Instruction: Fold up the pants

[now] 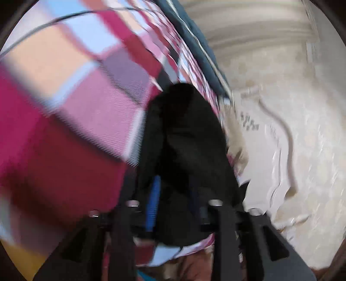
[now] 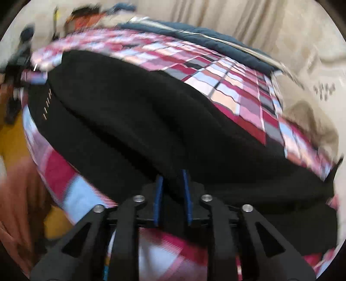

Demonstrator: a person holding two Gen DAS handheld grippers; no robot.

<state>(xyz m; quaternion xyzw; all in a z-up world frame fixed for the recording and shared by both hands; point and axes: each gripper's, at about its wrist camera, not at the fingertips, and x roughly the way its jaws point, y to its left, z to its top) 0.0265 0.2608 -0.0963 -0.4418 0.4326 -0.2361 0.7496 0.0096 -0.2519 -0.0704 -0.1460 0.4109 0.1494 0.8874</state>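
The black pants (image 2: 134, 112) lie spread on a red, pink and blue checked sheet (image 2: 244, 95). My right gripper (image 2: 173, 183) is shut on a fold of the pants at their near edge; black cloth fills the gap between its blue pads (image 2: 159, 194). In the left wrist view my left gripper (image 1: 173, 194) is shut on a bunch of the black pants (image 1: 186, 134), which hangs over and hides the right finger; only the left blue pad (image 1: 152, 205) shows. Both views are motion-blurred.
A dark blue blanket (image 2: 205, 36) lies along the far side of the checked sheet (image 1: 64, 108). A cream wall with a white carved panel (image 1: 279, 151) is on the right. Beige curtains (image 2: 237, 15) hang behind. A yellow and orange floor area (image 2: 13, 138) shows at left.
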